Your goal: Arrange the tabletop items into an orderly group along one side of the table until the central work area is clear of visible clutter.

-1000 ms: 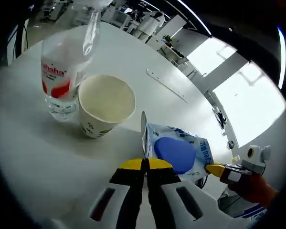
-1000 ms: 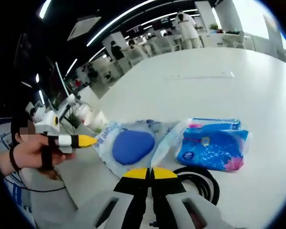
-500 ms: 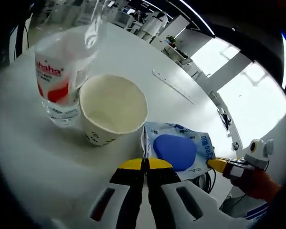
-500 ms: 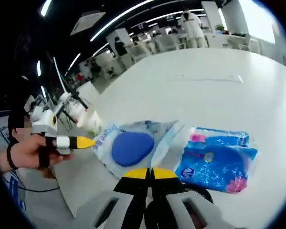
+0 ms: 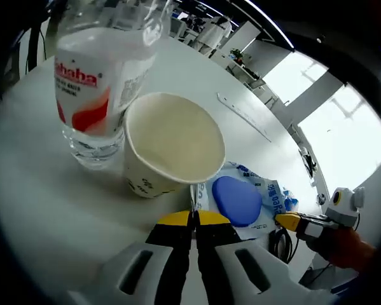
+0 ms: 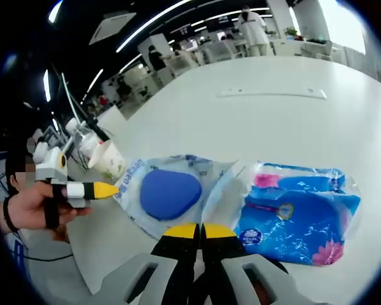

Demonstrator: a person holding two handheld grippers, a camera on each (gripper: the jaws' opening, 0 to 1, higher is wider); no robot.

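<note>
- Two grippers, both with their fingers pressed together on the same thing: your left gripper [image 5: 194,219] pinches one edge of the clear pouch [image 5: 241,202] holding a blue oval pad, and your right gripper [image 6: 191,230] pinches the opposite edge of that pouch [image 6: 168,194].
- No gap shows between the yellow tips in either view; the pouch film runs straight out of each pair.
- In the right gripper view your left gripper [image 6: 95,189] comes in from the left, its yellow tip at the pouch's far edge; in the left gripper view your right gripper [image 5: 292,221] meets the pouch from the right.
- The pouch's long axis runs from one gripper to the other, so it is stretched between your hands just above the counter [image 5: 44,190].
- Just ahead of your left fingers stands the paper cup [image 5: 171,147], touching or almost touching the pouch corner; the water bottle [image 5: 95,89] stands right beside the cup on its far side.
- Your left hand is the nearer one to that cup-and-bottle pair, so I judge the pouch should travel that way to join them.
- Just beside the pouch, on your right gripper's side, lies a blue wipes packet [image 6: 298,213], flat on the counter.
- A thin ruler-like strip [image 6: 273,93] lies well apart, farther out.
</note>
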